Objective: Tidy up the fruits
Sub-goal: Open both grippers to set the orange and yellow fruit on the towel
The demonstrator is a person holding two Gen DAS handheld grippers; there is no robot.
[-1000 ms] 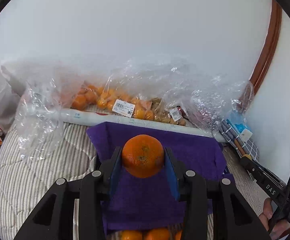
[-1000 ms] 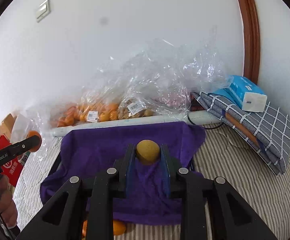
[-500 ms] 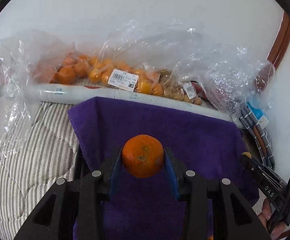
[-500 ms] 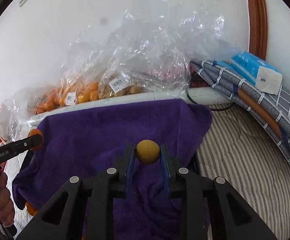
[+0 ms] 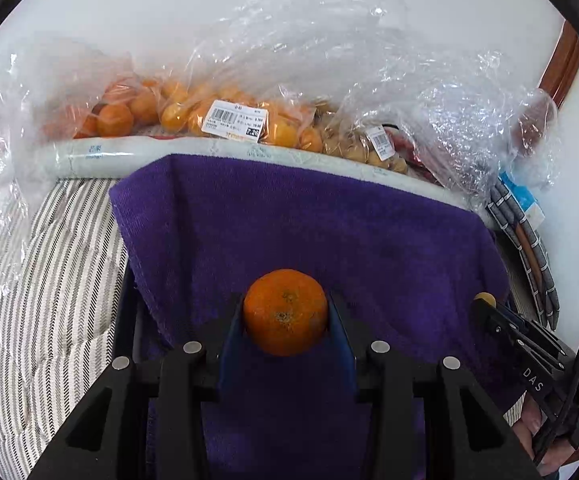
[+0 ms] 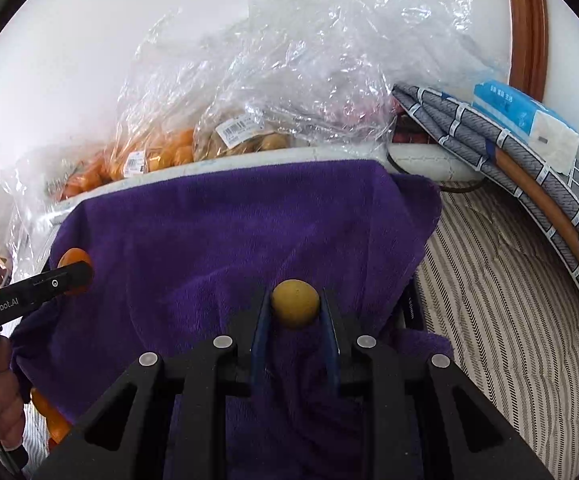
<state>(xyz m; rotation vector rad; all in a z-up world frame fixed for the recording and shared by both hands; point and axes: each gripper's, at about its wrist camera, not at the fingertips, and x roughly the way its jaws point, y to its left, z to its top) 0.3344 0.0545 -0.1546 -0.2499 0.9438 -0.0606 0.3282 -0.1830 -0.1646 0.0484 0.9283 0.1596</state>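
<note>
Your left tool (image 5: 285,314) is clenched on a round orange mandarin (image 5: 285,312), its blue pads pressed to both sides of the fruit, and you hold it above the deep purple terry towel (image 5: 297,232) that drapes over the middle of the scene. Your right tool (image 6: 295,306) grips a small round yellow-brown fruit (image 6: 295,303) between its narrowly set pads, also above that purple towel (image 6: 217,240). From the right wrist view you can see your left tool (image 6: 69,276) at the towel's left edge, with your left hand (image 6: 3,400) on its black handle. More orange fruit (image 6: 49,420) peeks out beside the towel's lower left corner. Behind the towel lies a long white roll (image 5: 101,156), and behind that sit crinkled clear plastic bags of orange mandarins (image 5: 177,112) and small brown fruits (image 5: 353,148), each with a white barcode label. The towel rests on a grey-and-white striped bed cover (image 6: 509,300). To the right, a folded grey checked cloth (image 6: 529,168) carries a blue-and-white pack of tissues (image 6: 529,120).
</note>
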